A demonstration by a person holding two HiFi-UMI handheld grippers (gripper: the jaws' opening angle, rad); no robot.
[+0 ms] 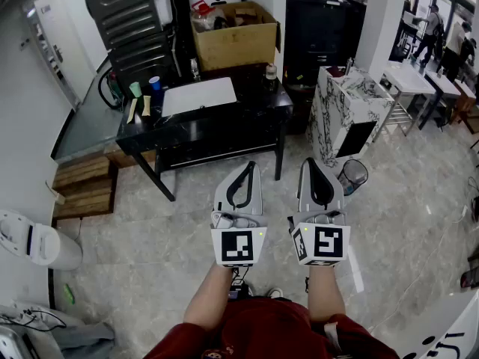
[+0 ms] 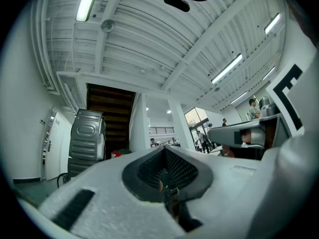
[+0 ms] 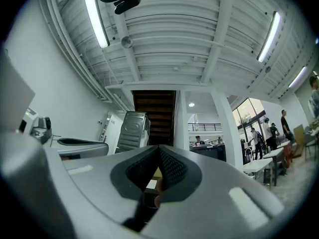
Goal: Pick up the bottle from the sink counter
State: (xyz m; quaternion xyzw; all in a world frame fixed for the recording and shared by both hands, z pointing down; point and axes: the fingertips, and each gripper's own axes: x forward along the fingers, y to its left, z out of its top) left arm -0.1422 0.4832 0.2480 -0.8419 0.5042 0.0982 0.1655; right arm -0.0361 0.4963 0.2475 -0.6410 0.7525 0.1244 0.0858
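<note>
A small bottle (image 1: 271,75) with a pale cap stands upright at the far right corner of the black sink counter (image 1: 224,122), right of the white basin (image 1: 199,95). My left gripper (image 1: 249,166) and right gripper (image 1: 313,163) hang side by side over the floor, well short of the counter, tilted slightly upward. Each has its jaws together with nothing between them. The left gripper (image 2: 164,152) and right gripper (image 3: 158,151) show tips that meet in their own views, which look up at the ceiling; the bottle cannot be made out in either view.
A blue cup (image 1: 155,84) and a green cup (image 1: 135,90) stand at the counter's left end. Behind it sit a cardboard box (image 1: 233,36) and a metal machine (image 1: 131,21). A marble-patterned cabinet (image 1: 346,118) and wire bin (image 1: 352,176) stand right; wooden pallets (image 1: 84,187) left.
</note>
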